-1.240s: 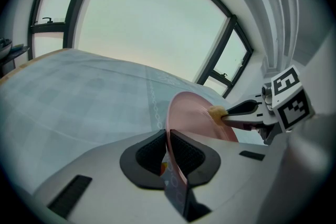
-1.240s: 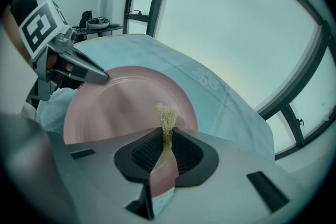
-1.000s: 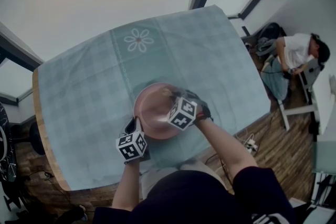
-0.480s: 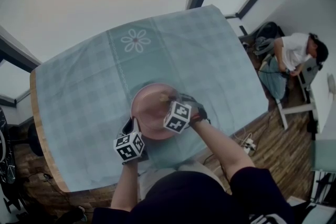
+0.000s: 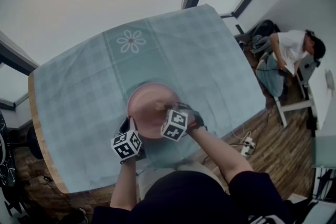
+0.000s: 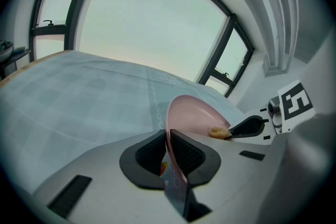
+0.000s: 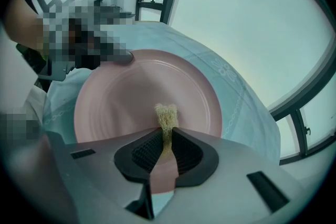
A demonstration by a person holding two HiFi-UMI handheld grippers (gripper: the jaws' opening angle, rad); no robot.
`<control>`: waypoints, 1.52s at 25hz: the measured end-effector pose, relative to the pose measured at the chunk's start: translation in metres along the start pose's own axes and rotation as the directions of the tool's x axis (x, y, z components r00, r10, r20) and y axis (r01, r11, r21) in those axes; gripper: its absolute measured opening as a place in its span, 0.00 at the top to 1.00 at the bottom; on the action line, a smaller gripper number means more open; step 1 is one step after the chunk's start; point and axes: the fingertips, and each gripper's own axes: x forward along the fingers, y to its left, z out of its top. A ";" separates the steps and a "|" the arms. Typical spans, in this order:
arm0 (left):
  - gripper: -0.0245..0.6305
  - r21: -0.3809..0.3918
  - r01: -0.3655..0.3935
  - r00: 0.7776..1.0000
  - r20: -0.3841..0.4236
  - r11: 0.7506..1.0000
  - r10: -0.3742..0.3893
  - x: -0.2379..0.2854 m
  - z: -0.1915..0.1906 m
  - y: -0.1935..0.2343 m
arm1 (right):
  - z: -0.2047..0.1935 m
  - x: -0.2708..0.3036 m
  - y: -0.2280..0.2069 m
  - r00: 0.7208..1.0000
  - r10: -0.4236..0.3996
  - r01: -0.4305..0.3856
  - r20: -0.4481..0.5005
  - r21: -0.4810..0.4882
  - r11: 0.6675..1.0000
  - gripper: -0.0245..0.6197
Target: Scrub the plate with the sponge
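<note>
- left gripper (image 6: 167, 140): pale grey moulded shell, with black ribbed pads (image 6: 185, 152) lining the jaws and black rectangular slots on top.
- right gripper (image 7: 167, 139): the same grey shell and black ribbed lining.
- marker cube (image 5: 126, 145) on each gripper: white faces with black square patterns.
- sleeves (image 5: 254, 186): short and dark, on a dark top.

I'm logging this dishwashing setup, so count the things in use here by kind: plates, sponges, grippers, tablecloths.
plate: 1
sponge: 1
grippers: 2 (left gripper shut on the plate's rim, right gripper shut on the sponge)
tablecloth: 1
total: 5
</note>
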 end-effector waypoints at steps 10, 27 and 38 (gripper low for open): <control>0.91 -0.007 -0.040 0.999 -0.003 0.999 0.040 0.001 -0.007 0.005 | -0.004 -0.010 0.040 0.997 0.078 -0.078 0.008 -0.007 0.997 0.87; 0.91 -0.001 -0.104 0.995 -0.014 0.995 0.104 0.004 -0.019 0.013 | -0.004 -0.024 0.094 0.981 0.192 -0.192 0.035 -0.003 0.981 0.87; 0.91 0.017 -0.099 0.995 0.005 0.995 0.099 0.006 -0.019 0.017 | 0.000 -0.051 0.087 0.965 0.061 -0.140 0.256 0.303 0.943 0.87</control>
